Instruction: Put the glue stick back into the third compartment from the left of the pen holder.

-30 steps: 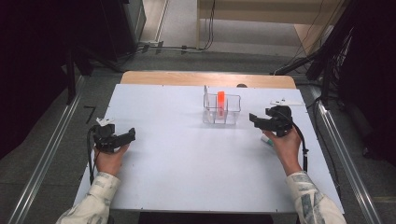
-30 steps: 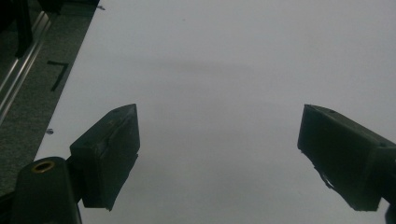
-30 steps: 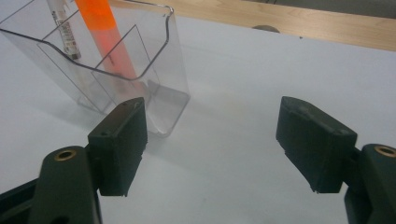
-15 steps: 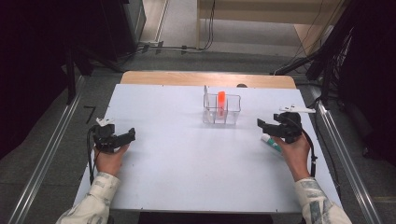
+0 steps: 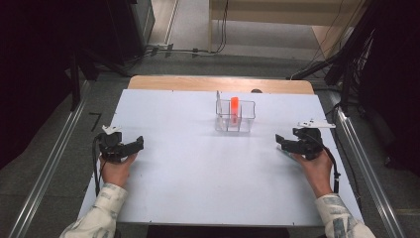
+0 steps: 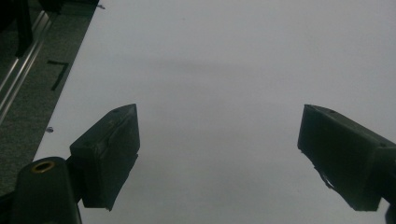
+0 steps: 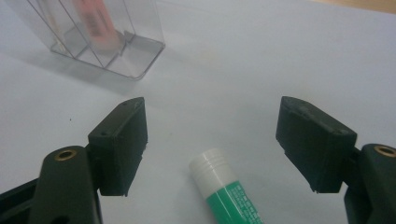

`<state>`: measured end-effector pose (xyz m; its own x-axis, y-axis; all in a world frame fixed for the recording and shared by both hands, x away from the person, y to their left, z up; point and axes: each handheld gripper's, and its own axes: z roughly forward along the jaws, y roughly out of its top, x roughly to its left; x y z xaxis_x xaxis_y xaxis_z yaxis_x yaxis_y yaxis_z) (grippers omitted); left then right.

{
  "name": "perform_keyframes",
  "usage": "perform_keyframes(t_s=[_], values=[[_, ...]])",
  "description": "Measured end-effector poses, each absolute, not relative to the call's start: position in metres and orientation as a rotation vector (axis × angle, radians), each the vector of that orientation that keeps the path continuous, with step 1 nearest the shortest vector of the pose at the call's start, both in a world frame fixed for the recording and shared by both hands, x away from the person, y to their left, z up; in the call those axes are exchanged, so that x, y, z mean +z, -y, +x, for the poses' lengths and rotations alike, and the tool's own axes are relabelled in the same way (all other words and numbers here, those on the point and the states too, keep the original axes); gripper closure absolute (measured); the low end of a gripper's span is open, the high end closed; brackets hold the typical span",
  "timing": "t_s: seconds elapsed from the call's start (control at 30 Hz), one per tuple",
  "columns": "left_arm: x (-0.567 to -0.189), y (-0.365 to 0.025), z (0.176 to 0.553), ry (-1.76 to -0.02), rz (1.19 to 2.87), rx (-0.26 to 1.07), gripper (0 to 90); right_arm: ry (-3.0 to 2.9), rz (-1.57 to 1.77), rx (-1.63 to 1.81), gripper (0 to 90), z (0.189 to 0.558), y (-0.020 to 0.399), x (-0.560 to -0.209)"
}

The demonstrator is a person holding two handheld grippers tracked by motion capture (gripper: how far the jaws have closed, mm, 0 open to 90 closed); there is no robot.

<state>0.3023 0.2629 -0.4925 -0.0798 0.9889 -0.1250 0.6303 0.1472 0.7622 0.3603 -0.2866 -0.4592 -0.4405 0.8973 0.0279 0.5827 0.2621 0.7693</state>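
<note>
1. Right tongs (image 7: 212, 144) stand with jaws wide apart over the white desk (image 5: 198, 188), clamped on nothing; a green glue stick with a white cap (image 7: 224, 186) lies on the desk between the jaws, its cap end pointing toward the clear organizer (image 7: 107, 46), and neither pad touches it.

2. Seen from the high view, the right tongs (image 5: 289, 145) sit to the right of the clear organizer (image 5: 235, 117) and nearer the person, held low over the desk by the right hand (image 5: 314, 166).

3. Left tongs (image 6: 219, 154) are likewise spread wide and hold nothing; bare white desk lies between the two black jaws.

4. In the high view, the left tongs (image 5: 131, 147) rest well to the left of the organizer, close to the desk's left edge, gripped by the left hand (image 5: 116, 171).

5. An orange tube (image 5: 234, 106) stands upright in one compartment of the organizer, which sits near the desk's far edge.

6. Compared with a second ago, the right tongs have drawn away from the organizer, toward the person and the desk's right edge, and sunk lower; the left tongs are where they were, and the organizer and orange tube are unmoved.
</note>
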Motion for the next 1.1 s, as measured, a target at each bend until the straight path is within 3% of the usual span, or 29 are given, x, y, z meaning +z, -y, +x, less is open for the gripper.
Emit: perform_keyframes(t_s=[1.1], values=[[-0.492, -0.264, 0.302, -1.78, 1.554, 0.706, 13.2, -2.206, 1.286, 0.881, 34.0, 0.361, 0.287, -0.497]])
